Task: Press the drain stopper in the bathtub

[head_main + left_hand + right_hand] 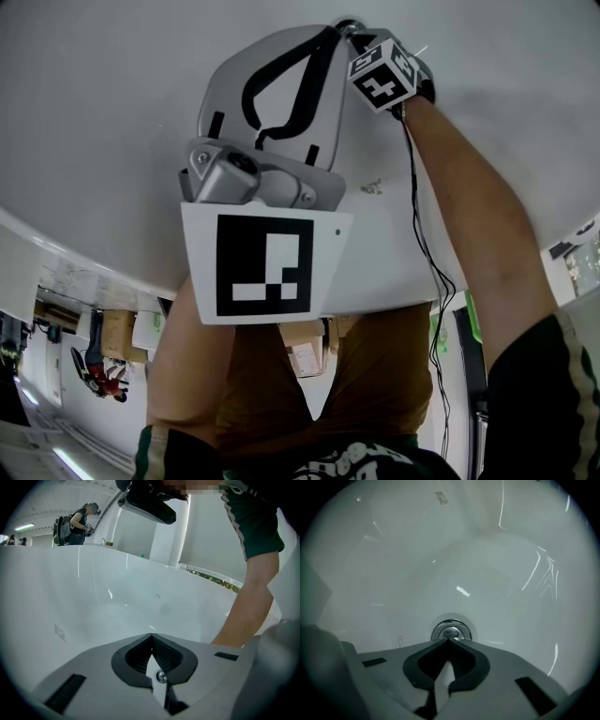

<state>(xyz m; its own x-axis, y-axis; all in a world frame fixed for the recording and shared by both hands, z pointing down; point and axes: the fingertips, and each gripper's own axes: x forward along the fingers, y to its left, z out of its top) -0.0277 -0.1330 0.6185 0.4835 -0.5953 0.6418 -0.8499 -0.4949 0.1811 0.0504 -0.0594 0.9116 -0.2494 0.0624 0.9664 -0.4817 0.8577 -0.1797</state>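
The chrome drain stopper [451,631] sits round and shiny in the white bathtub floor [487,573]. In the right gripper view my right gripper [448,640] is shut with nothing between its jaws, and its tips stand at the stopper's near edge. In the head view its marker cube [382,75] shows at the top, and the stopper is mostly hidden behind the grippers. My left gripper [151,635] is shut and empty, held over the tub's sloping wall [117,602]. In the head view this gripper [330,36] fills the middle.
The tub's rim [56,246] curves across the lower left, with room floor beyond it. A black cable [427,253] runs along my right arm [478,216]. A small smudge [373,187] marks the tub wall. A person [75,524] stands far off.
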